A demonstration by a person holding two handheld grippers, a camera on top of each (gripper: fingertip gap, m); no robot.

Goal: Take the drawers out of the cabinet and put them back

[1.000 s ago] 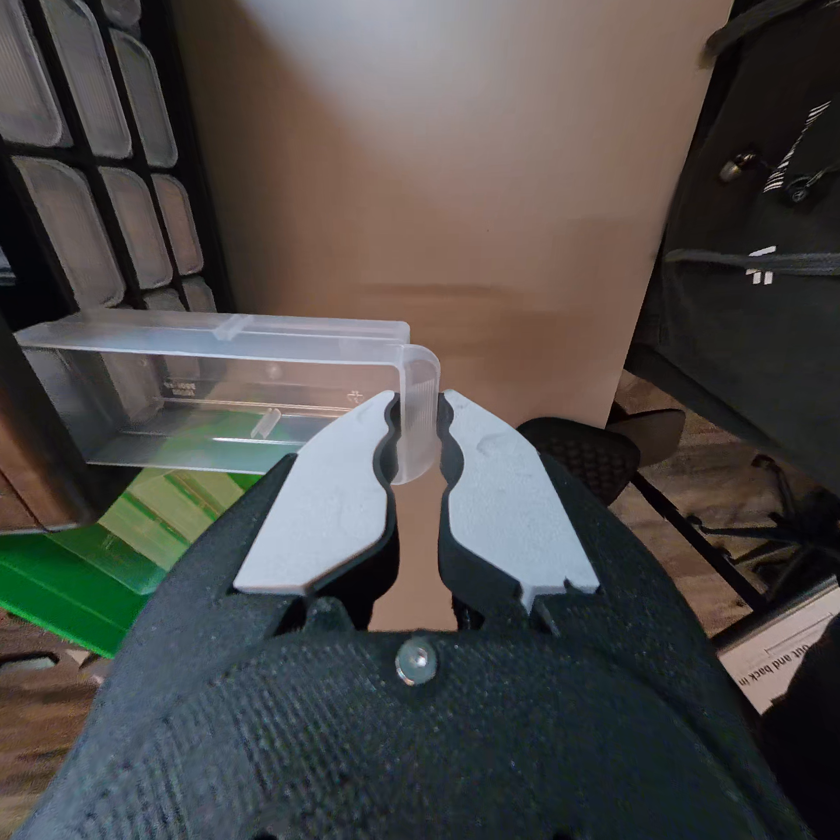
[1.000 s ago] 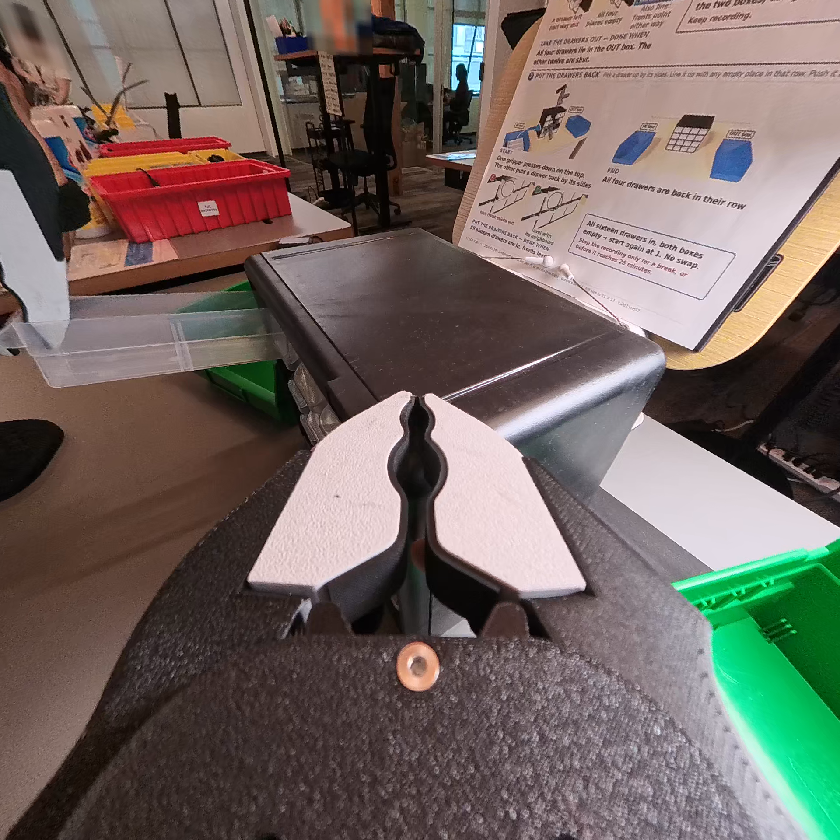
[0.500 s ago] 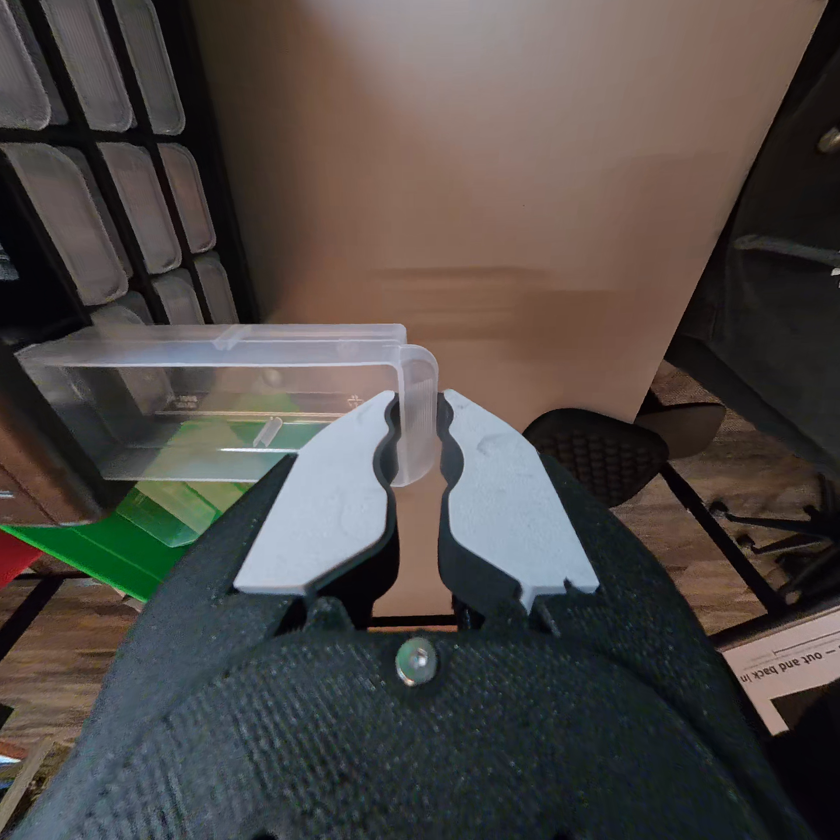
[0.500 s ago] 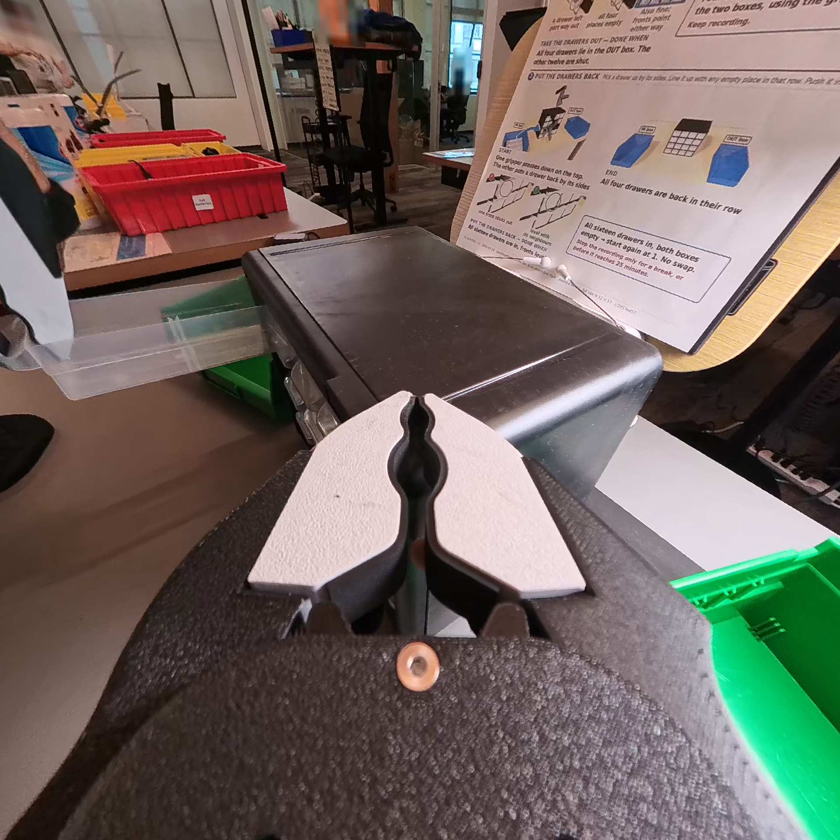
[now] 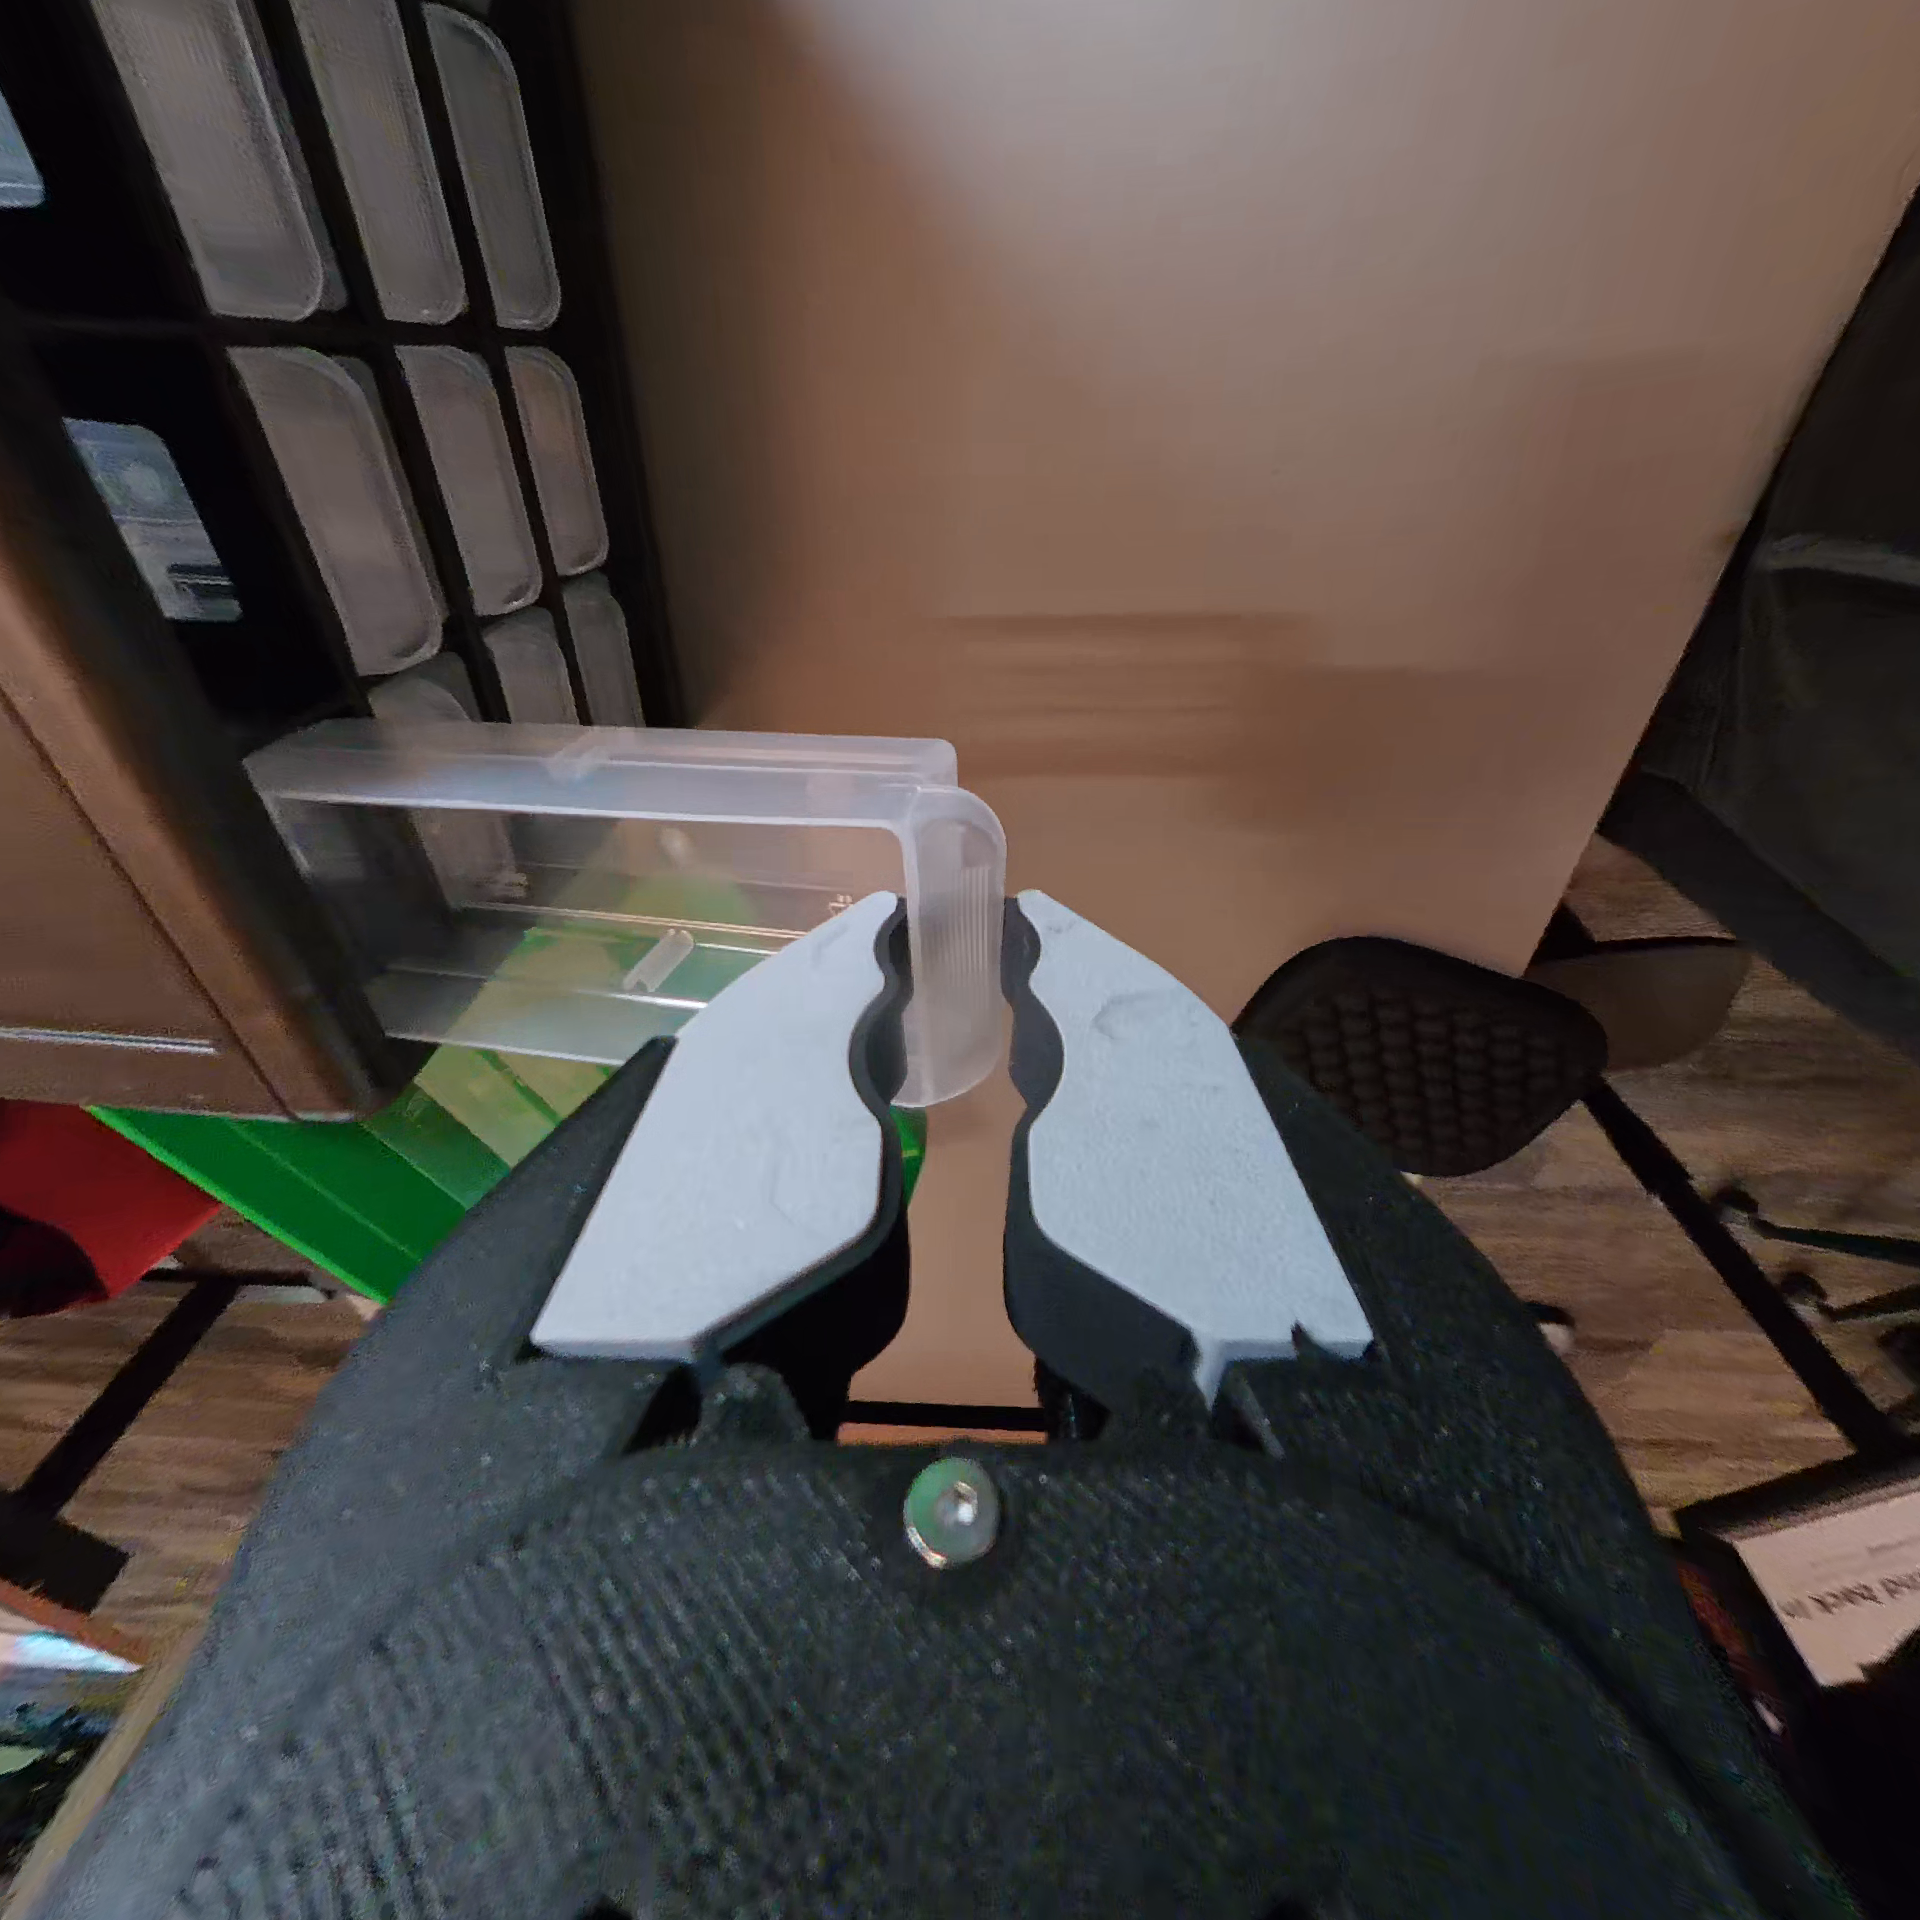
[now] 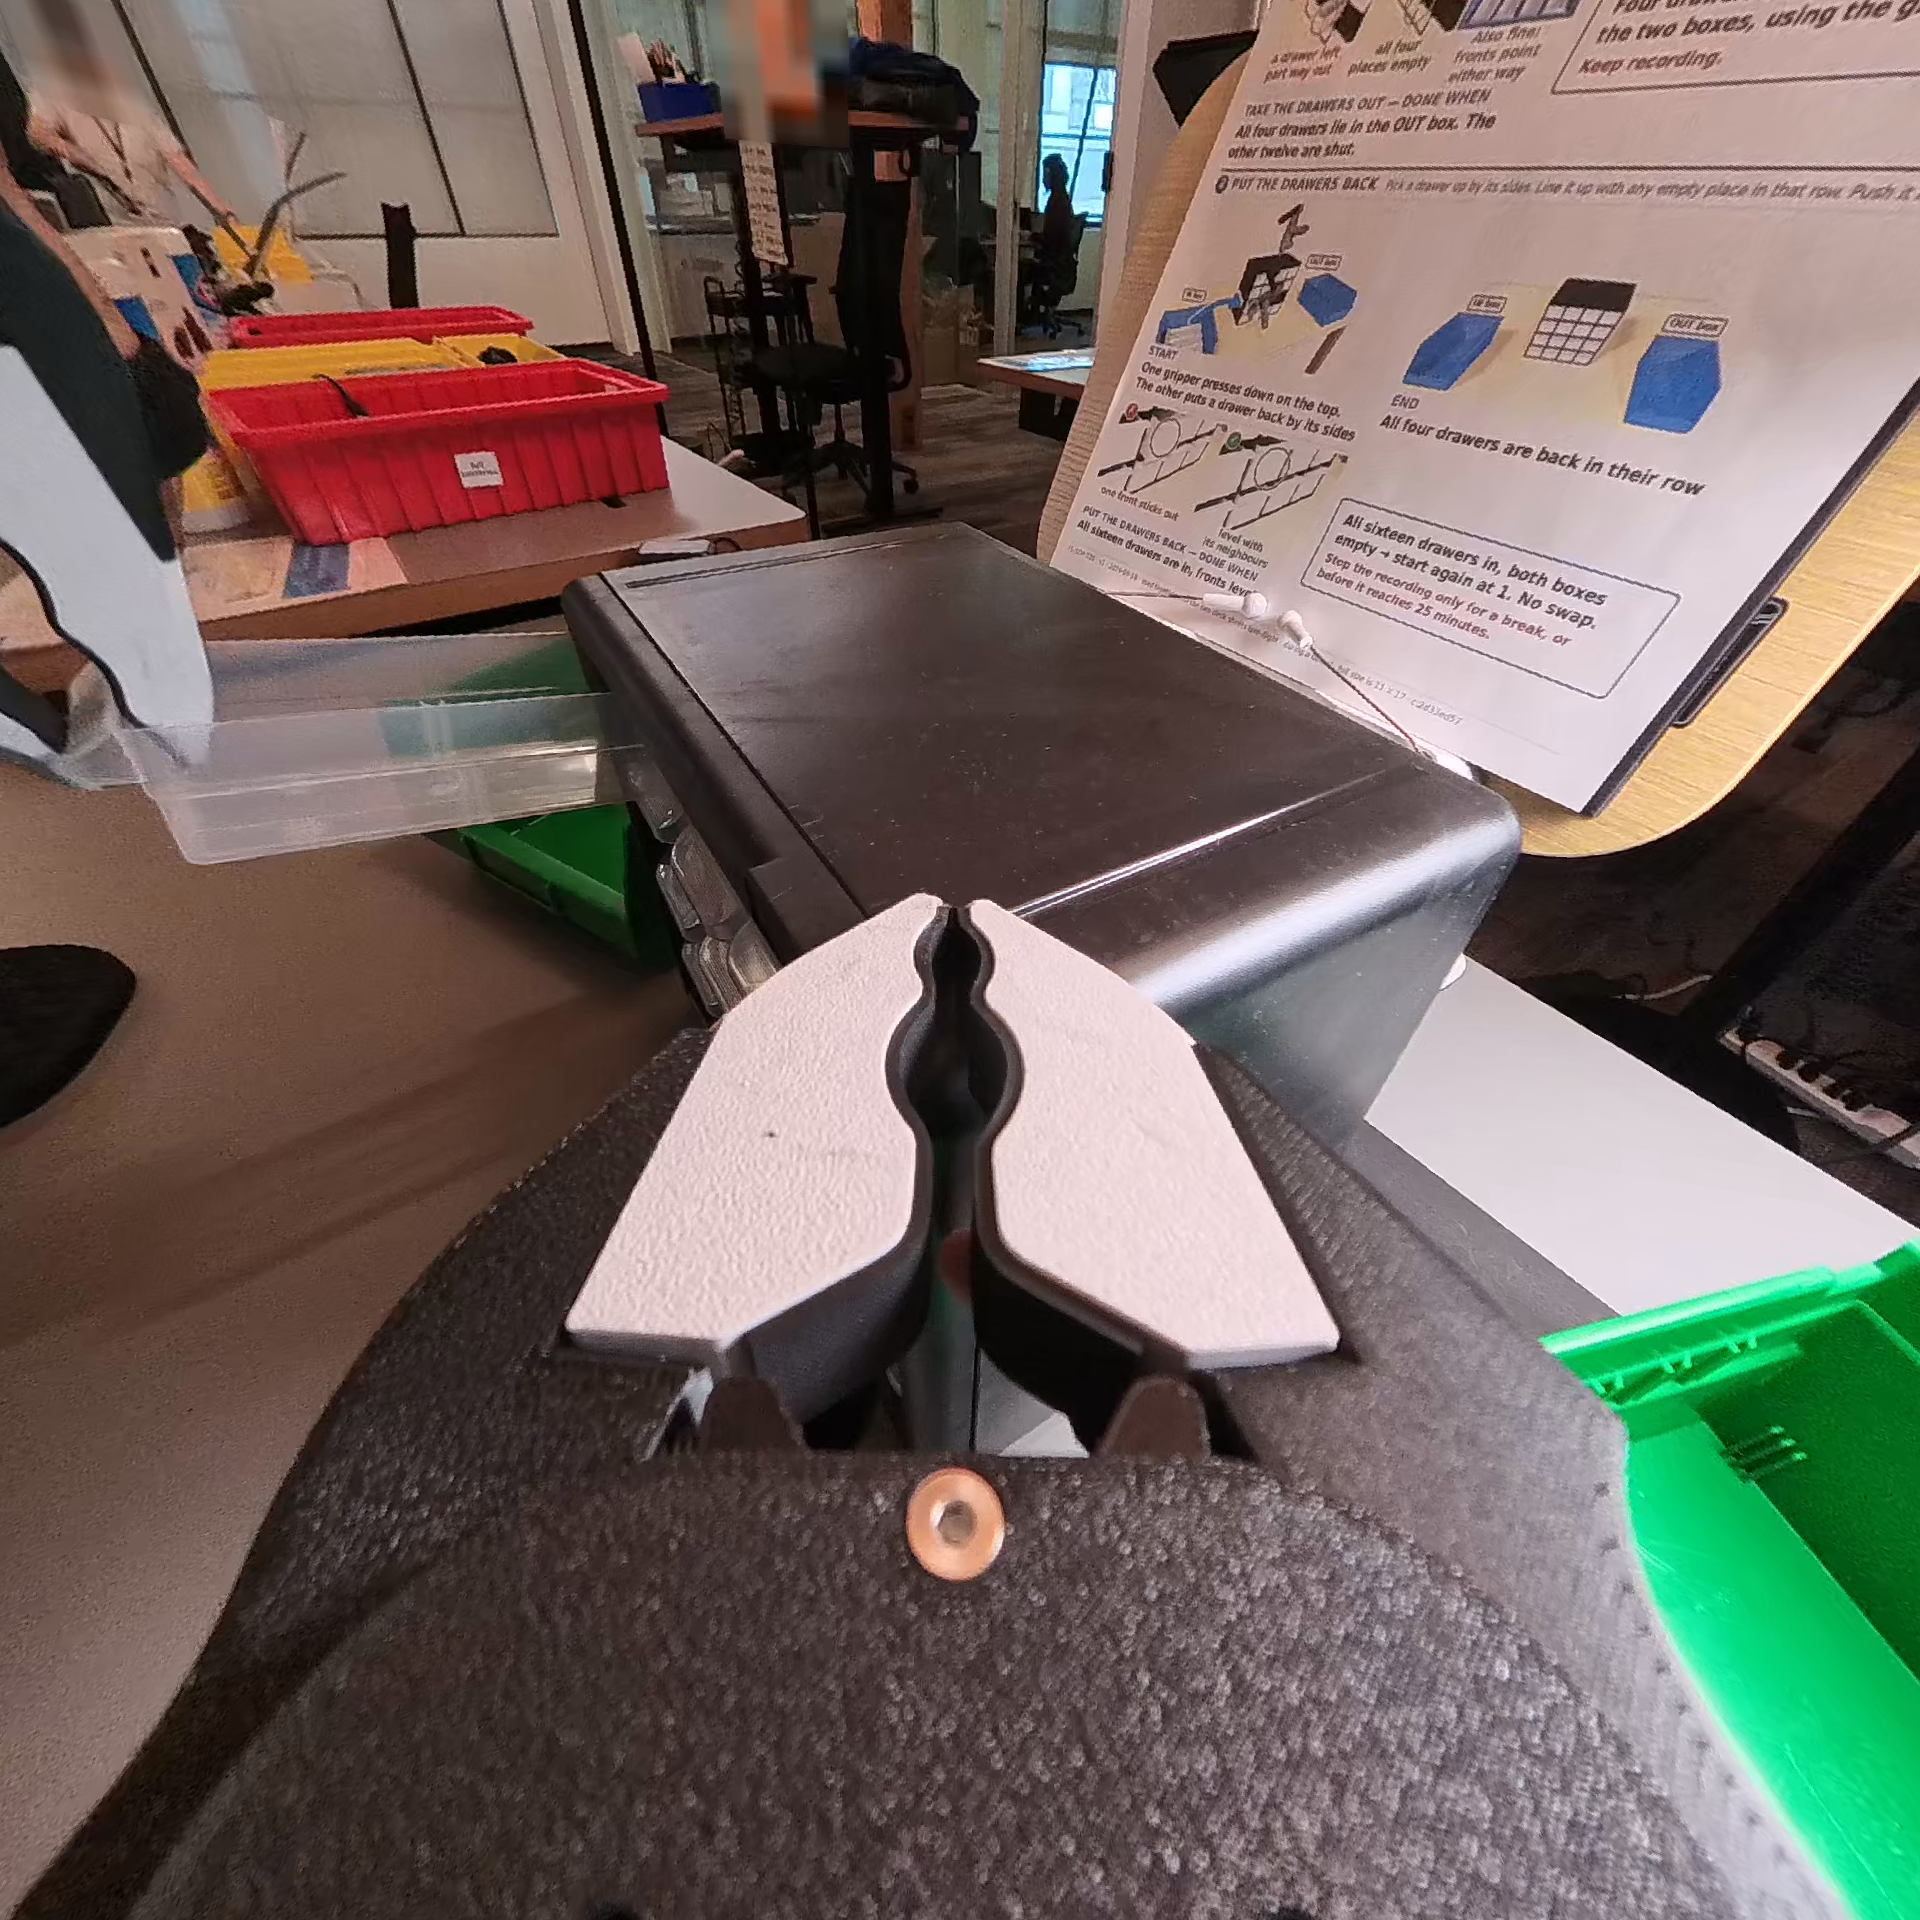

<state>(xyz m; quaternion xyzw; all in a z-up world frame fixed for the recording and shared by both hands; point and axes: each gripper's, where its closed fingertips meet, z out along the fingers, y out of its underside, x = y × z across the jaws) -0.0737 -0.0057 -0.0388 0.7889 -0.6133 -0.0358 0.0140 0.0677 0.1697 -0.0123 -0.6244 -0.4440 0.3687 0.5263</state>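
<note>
My left gripper [image 5: 956, 904] is shut on the front handle [image 5: 951, 966] of a clear plastic drawer [image 5: 582, 862]. The drawer runs level to the left, and its rear end meets the front of the black cabinet [image 5: 73, 239], among frosted drawer fronts. In the right wrist view the same drawer [image 6: 384, 748] reaches the cabinet's [image 6: 1018, 707] front face, held by the left gripper [image 6: 83, 582] at the far left. My right gripper [image 6: 956, 909] is shut and empty, its tips at the near edge of the cabinet's top.
A green bin [image 6: 551, 862] sits left of the cabinet under the drawer, and another green bin [image 6: 1766, 1507] is at the near right. An instruction board [image 6: 1455, 364] leans behind the cabinet. Red and yellow bins [image 6: 447, 447] stand on a far table. A black chair [image 5: 1423, 1039] is beyond the tan table [image 5: 1247, 416].
My left gripper has carried the drawer toward the cabinet, so less of its length shows outside the front. My right gripper has stayed shut at the cabinet's top.
</note>
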